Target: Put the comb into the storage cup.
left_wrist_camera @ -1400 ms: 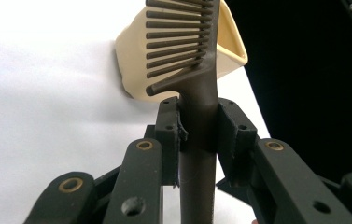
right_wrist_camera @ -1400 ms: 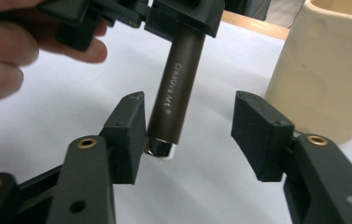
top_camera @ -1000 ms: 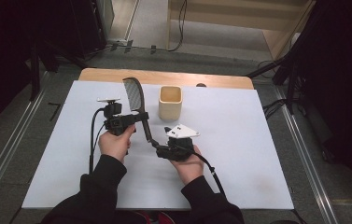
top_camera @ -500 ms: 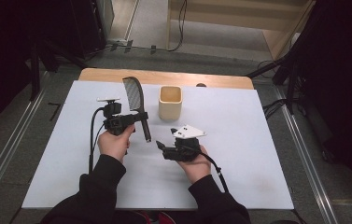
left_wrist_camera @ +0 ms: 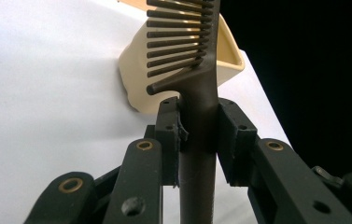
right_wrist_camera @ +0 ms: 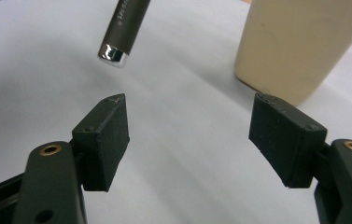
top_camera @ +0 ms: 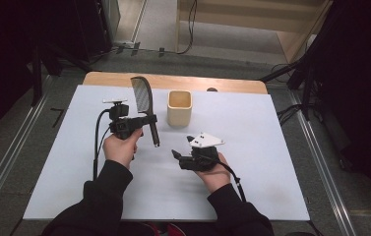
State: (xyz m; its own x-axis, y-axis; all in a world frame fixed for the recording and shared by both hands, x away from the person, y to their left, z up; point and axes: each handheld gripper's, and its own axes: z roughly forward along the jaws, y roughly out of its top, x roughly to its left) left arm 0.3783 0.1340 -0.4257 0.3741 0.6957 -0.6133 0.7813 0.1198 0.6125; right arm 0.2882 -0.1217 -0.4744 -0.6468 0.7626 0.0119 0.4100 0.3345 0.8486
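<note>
We pinch the dark, wide-toothed comb [left_wrist_camera: 197,70] by its handle in our left claw [top_camera: 146,119], upright above the bench [top_camera: 271,132] beside the cream cup [top_camera: 179,107], while our right claw [top_camera: 183,155], spread, has drawn back from its handle end.

A cream cup [top_camera: 179,108] stands upright at upper centre on the white surface [top_camera: 271,147], with grey floor [top_camera: 6,142] around.
</note>
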